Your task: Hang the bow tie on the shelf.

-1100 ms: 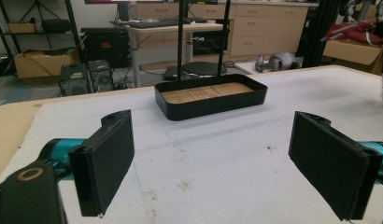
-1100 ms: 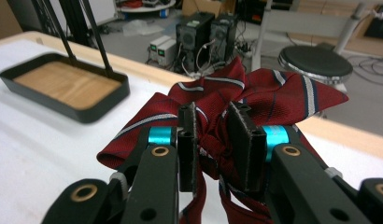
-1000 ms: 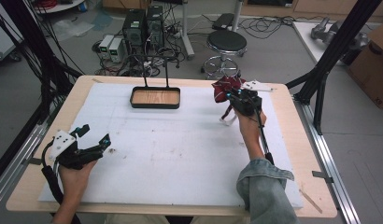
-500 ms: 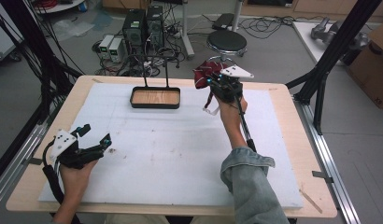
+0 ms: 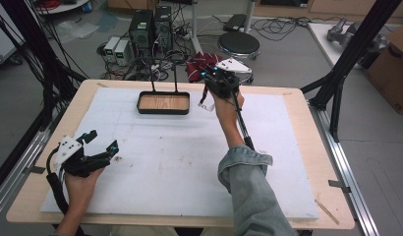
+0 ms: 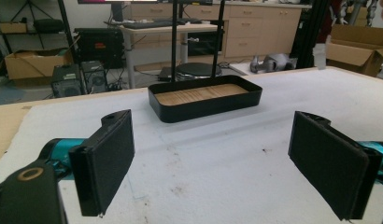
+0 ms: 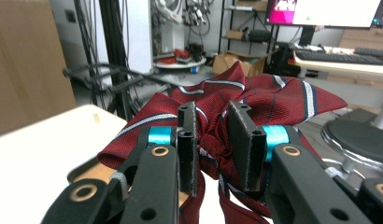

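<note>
Left gripper (image 5: 99, 143) low over white foam mat (image 5: 160, 162), jaws spread wide, nothing between. Ahead of it, black oblong tray with wooden floor and two upright black rods (image 6: 205, 97), sitting on mat. Right gripper (image 7: 214, 142) raised beyond tray's right end, clamped on bunched dark-red striped fabric necktie (image 7: 255, 102), cloth spilling past jaws.

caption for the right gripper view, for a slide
Right claw shut on a dark red striped fabric bow tie, held above the table.
</note>
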A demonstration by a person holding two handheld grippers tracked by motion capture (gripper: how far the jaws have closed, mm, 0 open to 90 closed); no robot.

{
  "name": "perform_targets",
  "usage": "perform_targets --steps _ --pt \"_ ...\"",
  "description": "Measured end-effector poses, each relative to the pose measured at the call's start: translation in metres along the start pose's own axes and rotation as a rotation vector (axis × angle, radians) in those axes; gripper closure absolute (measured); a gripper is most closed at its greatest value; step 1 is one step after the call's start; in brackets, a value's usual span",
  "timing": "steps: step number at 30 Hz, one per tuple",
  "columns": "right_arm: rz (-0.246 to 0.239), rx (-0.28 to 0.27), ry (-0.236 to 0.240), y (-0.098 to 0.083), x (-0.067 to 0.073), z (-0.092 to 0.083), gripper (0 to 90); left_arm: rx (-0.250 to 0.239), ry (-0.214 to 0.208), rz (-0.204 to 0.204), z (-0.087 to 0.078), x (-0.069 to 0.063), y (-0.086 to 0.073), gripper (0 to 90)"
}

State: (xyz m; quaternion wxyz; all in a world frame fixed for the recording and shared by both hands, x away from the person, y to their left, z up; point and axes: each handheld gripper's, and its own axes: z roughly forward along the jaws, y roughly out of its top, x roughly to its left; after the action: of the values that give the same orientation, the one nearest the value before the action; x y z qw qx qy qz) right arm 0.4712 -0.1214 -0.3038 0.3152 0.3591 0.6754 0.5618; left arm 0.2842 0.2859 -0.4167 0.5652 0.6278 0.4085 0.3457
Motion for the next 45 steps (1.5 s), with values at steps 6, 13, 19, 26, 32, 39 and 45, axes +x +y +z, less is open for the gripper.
perform_targets --steps 6,13,19,26,32,39,45 --pt "0.0 -0.014 0.01 0.007 0.011 0.014 73.6 0.001 -0.012 -0.003 0.002 -0.001 0.0 14.9" --pt "-0.001 -0.02 0.014 0.011 0.016 0.032 73.6 0.0 -0.019 -0.004 0.004 -0.002 0.0 14.9" --pt "0.036 -0.029 0.016 0.016 0.014 0.045 73.6 0.002 -0.022 -0.006 0.004 -0.001 0.0 14.9" --pt "0.015 -0.024 0.019 0.023 0.024 0.063 73.5 0.0 -0.023 -0.013 0.004 0.0 0.0 15.1" --pt "-0.003 -0.003 0.014 0.022 0.03 0.081 73.5 0.0 -0.03 -0.017 0.005 0.0 0.0 15.3" --pt "-0.005 0.008 -0.017 0.026 0.026 0.092 73.5 -0.003 -0.03 -0.023 0.004 0.002 0.0 15.3" --pt "0.006 0.024 -0.021 0.023 0.026 0.101 73.4 -0.001 -0.035 -0.024 0.004 0.003 0.0 15.3"
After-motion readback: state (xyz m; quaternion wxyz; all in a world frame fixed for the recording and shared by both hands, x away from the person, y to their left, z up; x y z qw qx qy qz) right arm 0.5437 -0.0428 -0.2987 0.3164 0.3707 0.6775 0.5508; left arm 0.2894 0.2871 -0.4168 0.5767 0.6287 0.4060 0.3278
